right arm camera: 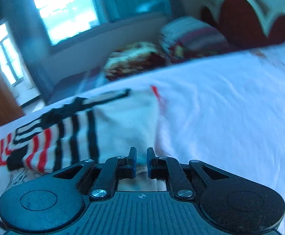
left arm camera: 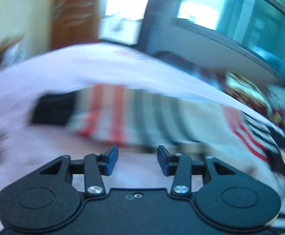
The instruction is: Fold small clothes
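A small white garment with red and black stripes (left arm camera: 181, 115) lies spread on the white bed sheet (left arm camera: 83, 72); both views are motion-blurred. My left gripper (left arm camera: 137, 161) is open and empty, low over the sheet just before the garment's near edge. In the right wrist view the same striped garment (right arm camera: 73, 133) lies ahead and to the left. My right gripper (right arm camera: 141, 161) has its jaws close together with a narrow gap, and pale cloth shows between them; whether they pinch it is unclear.
A black object (left arm camera: 52, 109) lies on the bed left of the garment. Patterned pillows (right arm camera: 191, 37) and a blanket (right arm camera: 134, 58) sit at the bed's head by a red headboard (right arm camera: 240, 19). Windows (right arm camera: 64, 9) and a wooden door (left arm camera: 73, 13) stand beyond.
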Tool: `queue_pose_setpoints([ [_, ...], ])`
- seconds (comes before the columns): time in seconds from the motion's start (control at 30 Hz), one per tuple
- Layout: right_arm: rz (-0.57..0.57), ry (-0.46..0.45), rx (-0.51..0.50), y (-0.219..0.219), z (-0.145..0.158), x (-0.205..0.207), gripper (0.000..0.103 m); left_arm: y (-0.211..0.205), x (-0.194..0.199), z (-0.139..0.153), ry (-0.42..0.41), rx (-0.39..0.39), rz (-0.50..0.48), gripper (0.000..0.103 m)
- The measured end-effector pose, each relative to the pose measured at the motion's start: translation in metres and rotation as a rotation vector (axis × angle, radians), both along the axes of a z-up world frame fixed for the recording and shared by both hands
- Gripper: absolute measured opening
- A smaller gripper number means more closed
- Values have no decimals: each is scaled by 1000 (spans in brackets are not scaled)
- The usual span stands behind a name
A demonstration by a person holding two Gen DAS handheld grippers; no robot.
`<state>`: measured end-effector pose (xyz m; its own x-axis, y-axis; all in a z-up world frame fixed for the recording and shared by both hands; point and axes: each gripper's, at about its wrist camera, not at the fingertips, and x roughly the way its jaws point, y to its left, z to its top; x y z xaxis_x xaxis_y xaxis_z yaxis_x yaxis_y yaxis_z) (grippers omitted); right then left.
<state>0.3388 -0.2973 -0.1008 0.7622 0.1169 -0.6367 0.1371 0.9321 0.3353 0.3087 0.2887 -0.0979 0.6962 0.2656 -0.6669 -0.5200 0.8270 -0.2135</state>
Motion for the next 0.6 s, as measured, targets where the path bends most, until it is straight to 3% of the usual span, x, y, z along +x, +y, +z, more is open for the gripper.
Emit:
queue_pose_setpoints([
  [0.17,-12,-14,44,23,21,-5,9,70,-17,-8,-115,-256,131,41],
  [0.37,22,-27,37,62,39,2,9,94,-16,-20,-236,-415,217,39],
  [0.43,23,-17,36,72,37,4,9,100,-14,-30,-284,-476,253,31],
  [0.5,18,5,39,78,32,5,9,110,-9,-32,-272,-526,252,4],
  [0.6,22,12,36,83,30,2,9,118,-9,-15,-375,-480,258,4],
])
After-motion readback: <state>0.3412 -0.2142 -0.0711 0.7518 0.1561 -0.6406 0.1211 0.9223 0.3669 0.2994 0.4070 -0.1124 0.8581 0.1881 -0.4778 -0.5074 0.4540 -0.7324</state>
